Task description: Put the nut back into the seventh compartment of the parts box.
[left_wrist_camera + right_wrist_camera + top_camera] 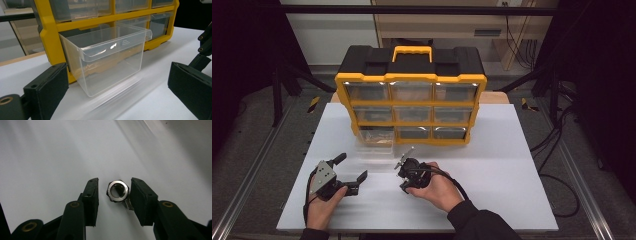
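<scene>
White table [512, 165] — yellow drawer organizer [410, 95] at its back, clear drawer [374, 142] before it, metal nut [118, 190].

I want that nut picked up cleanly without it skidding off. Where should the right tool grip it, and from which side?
Grip the nut across two opposite outer flats, coming straight down from above. It looks to lie flat on the table, bore up, so the flats give the pads parallel faces. The right tool already straddles it, jaws open.

1. In the right gripper view, the metal nut [118, 191] touches one pad; whether the other pad touches it cannot be told.
2. The clear drawer [107, 58] holds something tan, blurred through its wall.
3. The yellow organizer [50, 37] is cut off by the top edge in the left gripper view.
</scene>
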`<state>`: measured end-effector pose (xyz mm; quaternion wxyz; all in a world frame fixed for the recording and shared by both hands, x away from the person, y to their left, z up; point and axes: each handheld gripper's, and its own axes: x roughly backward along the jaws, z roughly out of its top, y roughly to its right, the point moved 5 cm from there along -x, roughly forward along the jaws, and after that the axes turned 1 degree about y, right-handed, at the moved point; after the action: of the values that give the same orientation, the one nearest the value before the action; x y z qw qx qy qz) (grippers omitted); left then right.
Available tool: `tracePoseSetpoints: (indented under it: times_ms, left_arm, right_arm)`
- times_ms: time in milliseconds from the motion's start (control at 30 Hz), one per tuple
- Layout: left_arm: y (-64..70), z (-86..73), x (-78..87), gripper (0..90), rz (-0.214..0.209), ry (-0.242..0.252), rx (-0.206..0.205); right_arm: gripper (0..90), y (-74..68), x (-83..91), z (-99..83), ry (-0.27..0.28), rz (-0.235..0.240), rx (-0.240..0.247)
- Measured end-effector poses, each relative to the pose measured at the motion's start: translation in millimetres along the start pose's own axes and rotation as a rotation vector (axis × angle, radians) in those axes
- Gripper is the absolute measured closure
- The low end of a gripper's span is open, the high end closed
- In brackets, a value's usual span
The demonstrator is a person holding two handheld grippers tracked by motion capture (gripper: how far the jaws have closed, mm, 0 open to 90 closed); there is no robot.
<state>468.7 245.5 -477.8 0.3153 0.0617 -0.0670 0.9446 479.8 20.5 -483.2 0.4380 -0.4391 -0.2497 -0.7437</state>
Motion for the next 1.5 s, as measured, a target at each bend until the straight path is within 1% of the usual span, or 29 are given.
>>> tracePoseSetpoints:
  times_ms: [133,200,233,267,300,367,400,433,500,567,633,733,767,833,867,1000,1033,1100,1200,1267,1367,1400,1433,1467,1500]
  left_arm:
    - [-1.6,-0.3,0.5,2.9,0.007,0.0,0.002]
    - [-1.8,-0.4,0.6,2.9,0.007,0.0,0.002]
    - [-1.8,-0.2,0.7,3.0,0.007,0.001,0.001]
    - [-1.7,0.0,0.7,2.9,0.006,0.002,0.002]
    - [-1.8,0.1,0.9,2.9,0.006,0.004,0.002]
    - [-2.1,0.1,1.1,2.9,0.007,0.004,0.004]
    - [-2.3,0.2,1.3,2.9,0.007,0.005,0.006]
    - [-2.7,0.3,1.4,2.9,0.007,0.007,0.007]
    - [-3.2,0.4,1.5,2.9,0.009,0.007,0.008]
    - [-3.5,0.4,1.6,2.9,0.01,0.008,0.009]
    - [-3.6,0.5,1.9,2.9,0.01,0.01,0.009]
    - [-3.9,0.9,2.2,2.9,0.01,0.014,0.012]
    - [-4.0,0.9,2.2,2.9,0.01,0.014,0.013]
    - [-4.0,0.8,1.9,2.9,0.008,0.015,0.016]
    - [-3.9,0.8,1.8,2.9,0.008,0.016,0.017]
    - [-3.3,1.7,2.1,2.9,0.006,0.021,0.015]
    - [-3.4,1.3,1.9,2.9,0.006,0.02,0.015]
    - [-3.7,0.8,2.0,2.9,0.008,0.017,0.015]
    - [-4.0,1.4,2.6,2.9,0.01,0.022,0.016]
    - [-4.0,1.1,2.4,2.9,0.009,0.022,0.017]
    - [-4.0,1.6,2.2,2.9,0.008,0.026,0.019]
    - [-3.9,1.3,2.3,2.9,0.008,0.024,0.019]
    - [-3.8,1.2,2.4,2.9,0.007,0.024,0.019]
    - [-3.8,1.3,2.5,2.9,0.006,0.026,0.02]
    - [-3.8,1.5,2.7,2.9,0.006,0.028,0.021]
  right_arm:
    - [61.9,0.1,-2.6,1.5,-0.021,-0.013,-0.004]
    - [63.3,-0.1,-3.7,2.0,-0.035,-0.016,-0.018]
    - [64.2,0.6,-4.5,1.9,-0.04,-0.019,-0.012]
    - [65.5,0.5,-5.0,2.1,-0.047,-0.022,-0.02]
    - [67.4,1.7,-5.5,2.7,-0.041,-0.024,-0.008]
    - [69.4,1.1,-6.0,4.2,-0.04,-0.018,-0.009]
    - [69.7,0.4,-6.4,4.6,-0.044,-0.02,-0.014]
    - [69.7,0.4,-6.9,5.3,-0.042,-0.02,-0.003]
    - [69.8,-1.0,-6.9,5.9,-0.046,-0.016,-0.004]
    - [69.9,-0.3,-6.8,5.4,-0.042,-0.015,0.01]
    - [69.9,0.1,-6.1,4.6,-0.038,-0.015,0.005]
    - [69.8,3.3,-2.8,3.2,-0.008,-0.018,0.009]
    - [69.9,3.6,-1.0,3.1,0.006,-0.017,-0.008]
    - [69.9,7.3,4.0,1.5,0.027,-0.024,-0.013]
    - [69.8,7.7,6.2,1.2,0.046,-0.021,-0.033]
    - [69.9,16.4,14.7,-3.7,0.093,-0.027,-0.048]
    - [69.9,17.5,15.7,-3.9,0.11,-0.032,-0.061]
    - [69.8,19.6,18.6,-5.2,0.132,-0.026,-0.061]
    - [69.9,21.8,22.8,-6.2,0.15,-0.035,-0.072]
    - [69.9,24.5,25.4,-5.4,0.179,-0.043,-0.064]
    - [69.9,27.3,30.0,-3.5,0.211,-0.049,-0.079]
    - [69.8,28.8,31.2,-3.1,0.216,-0.048,-0.074]
    - [69.9,28.7,31.8,-2.1,0.224,-0.044,-0.085]
    - [69.9,29.4,32.6,-1.7,0.224,-0.054,-0.085]
    - [69.9,29.6,33.4,-0.5,0.233,-0.053,-0.091]
